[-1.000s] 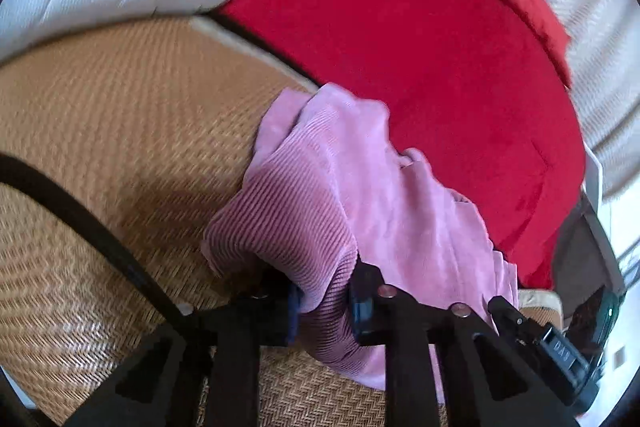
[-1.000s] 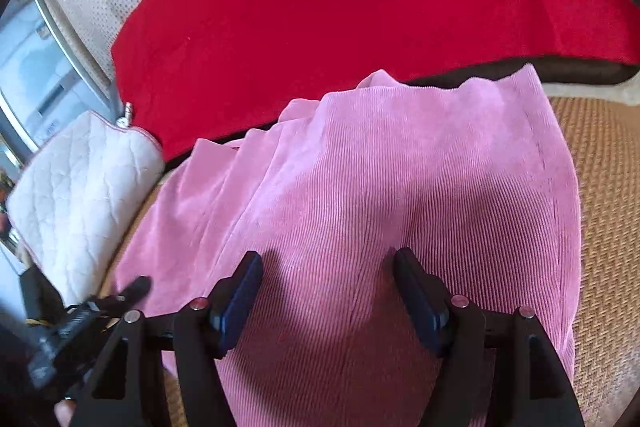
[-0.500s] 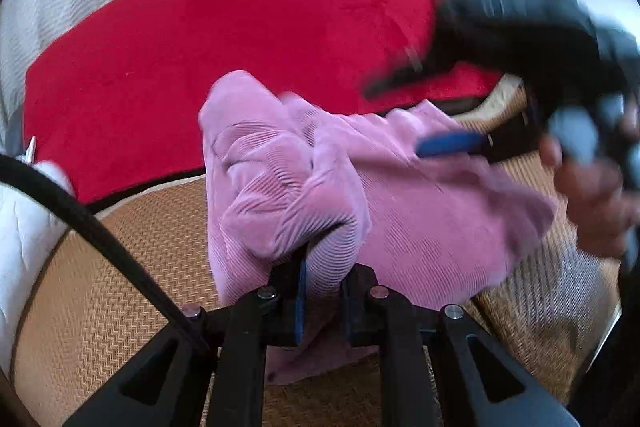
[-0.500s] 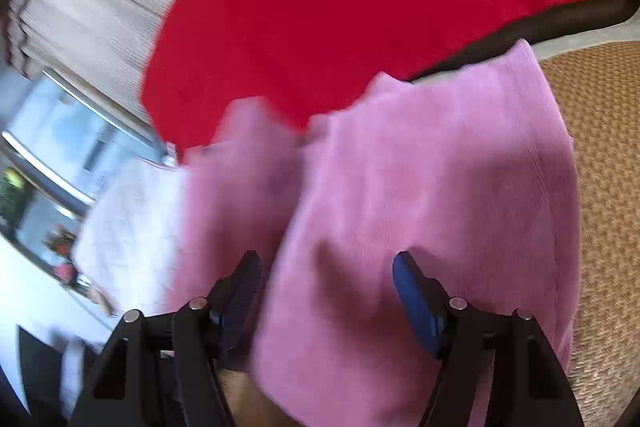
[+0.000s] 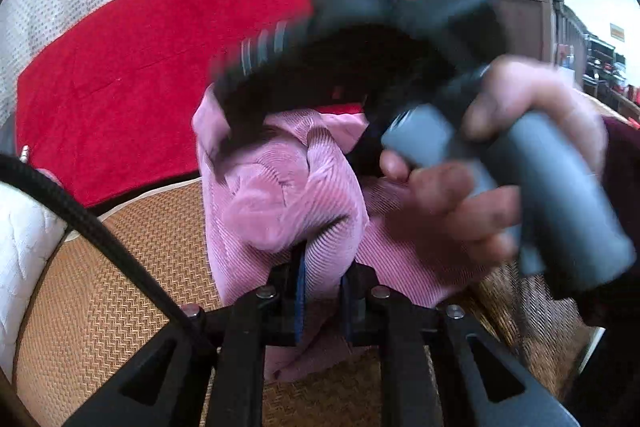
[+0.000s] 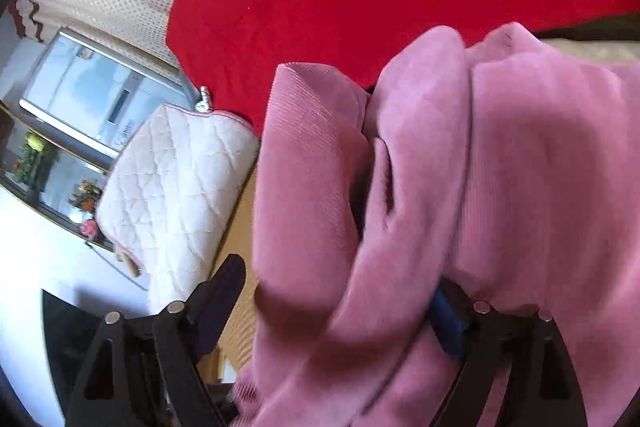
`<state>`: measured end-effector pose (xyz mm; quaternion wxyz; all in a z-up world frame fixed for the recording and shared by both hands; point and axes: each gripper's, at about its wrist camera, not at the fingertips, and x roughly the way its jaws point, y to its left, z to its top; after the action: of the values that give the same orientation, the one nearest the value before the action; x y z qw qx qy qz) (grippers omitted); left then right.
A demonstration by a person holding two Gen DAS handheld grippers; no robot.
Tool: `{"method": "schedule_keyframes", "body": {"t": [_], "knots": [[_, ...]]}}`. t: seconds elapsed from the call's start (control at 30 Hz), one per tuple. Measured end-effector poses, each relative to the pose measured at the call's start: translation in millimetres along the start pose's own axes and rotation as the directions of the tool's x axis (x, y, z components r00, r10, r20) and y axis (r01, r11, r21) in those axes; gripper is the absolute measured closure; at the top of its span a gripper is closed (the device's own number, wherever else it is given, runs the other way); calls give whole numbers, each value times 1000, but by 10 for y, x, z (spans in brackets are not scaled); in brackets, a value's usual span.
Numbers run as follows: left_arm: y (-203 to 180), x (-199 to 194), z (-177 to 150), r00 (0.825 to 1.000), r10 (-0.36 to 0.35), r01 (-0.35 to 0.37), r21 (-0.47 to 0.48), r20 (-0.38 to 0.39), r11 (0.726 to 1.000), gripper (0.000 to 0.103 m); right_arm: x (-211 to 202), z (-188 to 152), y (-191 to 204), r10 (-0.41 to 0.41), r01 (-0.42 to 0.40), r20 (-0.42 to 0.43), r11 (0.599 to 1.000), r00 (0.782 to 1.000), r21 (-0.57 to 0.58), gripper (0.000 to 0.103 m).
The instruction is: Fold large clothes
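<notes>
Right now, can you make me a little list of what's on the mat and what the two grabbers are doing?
clothing: pink ribbed garment, bunched up and partly lifted
surface: woven tan mat
behind it: red blanket
beside it: white quilted pouch
left gripper: pinching a fold of the pink garment
right gripper: jaws closing, pink cloth lies between them, not clamped
hand: wrapped round the right gripper's handle
fold: not finished

Ribbed pink corduroy garment point(image 5: 280, 195) on a coarse woven straw mat point(image 5: 120, 287) — plush red blanket point(image 5: 120, 67), quilted white cushion point(image 6: 176, 179) nearby
</notes>
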<state>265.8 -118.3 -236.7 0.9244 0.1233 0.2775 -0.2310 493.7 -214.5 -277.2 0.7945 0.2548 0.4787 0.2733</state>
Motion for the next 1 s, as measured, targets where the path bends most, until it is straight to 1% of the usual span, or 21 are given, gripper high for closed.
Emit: {"method": "schedule_keyframes", "body": {"t": [0.03, 0.07, 0.1, 0.13, 0.17, 0.2, 0.23, 0.3, 0.33, 0.37, 0.4, 0.43, 0.47, 0.5, 0.63, 0.73, 0.8, 0.83, 0.9, 0.97, 1.0], "knots": [[64, -66, 0, 999, -41, 41, -13, -7, 999, 86, 59, -12, -42, -44, 44, -13, 999, 999, -13, 43], [141, -160, 5, 996, -91, 91, -26, -4, 996, 86, 79, -7, -97, -57, 57, -14, 998, 998, -11, 65], [212, -263, 2, 991, -133, 134, -33, 11, 990, 82, 49, -20, -135, -54, 54, -13, 999, 998, 4, 69], [322, -431, -14, 984, -172, 173, -41, 42, 984, 75, 16, -15, -202, -26, 26, -4, 999, 1000, 38, 71], [443, -559, -30, 982, -176, 180, -58, 74, 982, 70, -9, -11, -233, -13, 12, 3, 998, 1000, 56, 73], [555, -631, -42, 981, -169, 178, -90, 98, 980, 61, -21, -13, -253, -6, 5, 11, 998, 1000, 61, 74], [764, -678, -64, 977, -174, 193, -173, 123, 966, 59, -22, -14, -236, -4, 3, 21, 999, 1000, 50, 74], [1023, -572, -81, 975, -192, 216, -314, 108, 925, 60, -28, -38, -185, -17, 16, 35, 999, 999, 27, 74], [1122, -426, -106, 977, -201, 212, -385, 71, 898, 63, -34, -39, -156, -13, 12, 44, 1000, 999, 24, 74], [1145, -227, -139, 977, -214, 197, -429, 10, 882, 67, -38, -41, -116, -2, 1, 54, 1000, 999, 19, 75], [1115, -76, -163, 973, -227, 185, -445, -42, 876, 80, -42, -38, -84, 12, -13, 67, 1000, 998, 7, 75], [1062, 103, -204, 961, -261, 190, -470, -89, 862, 81, -50, -46, -36, 21, -20, 80, 1000, 997, -11, 76], [1013, 239, -235, 947, -303, 212, -507, -104, 836, 81, -65, -58, 36, 25, -22, 91, 999, 996, -33, 76], [983, 278, -229, 946, -309, 214, -524, -100, 824, 82, -105, -72, 108, 28, -23, 101, 998, 995, -56, 76], [824, 53, 28, 950, -312, 278, -462, 2, 842, 83, -410, -137, 363, 49, -25, 173, 990, 984, -137, 78], [528, -138, 280, 952, -300, 301, -367, 60, 880, 82, -869, -166, 461, 60, -16, 264, 986, 963, -165, 79], [302, -245, 473, 930, -351, 366, -316, 108, 875, 82, -1215, -199, 421, 69, -11, 330, 985, 941, -173, 79], [190, -277, 556, 917, -380, 400, -298, 123, 867, 82, -1470, -225, 333, 74, -10, 378, 986, 923, -167, 80], [15, -209, 671, 897, -424, 441, -279, 121, 853, 79, -1767, -233, 114, 60, -3, 441, 992, 895, -129, 80], [-211, -19, 693, 886, -460, 460, -257, 67, 850, 79, -1959, -260, -257, -42, 69, 478, 997, 877, -40, 80], [-281, 80, 674, 885, -465, 459, -253, 41, 852, 79, -1991, -282, -536, -95, 91, 466, 995, 879, 32, 80]]}}
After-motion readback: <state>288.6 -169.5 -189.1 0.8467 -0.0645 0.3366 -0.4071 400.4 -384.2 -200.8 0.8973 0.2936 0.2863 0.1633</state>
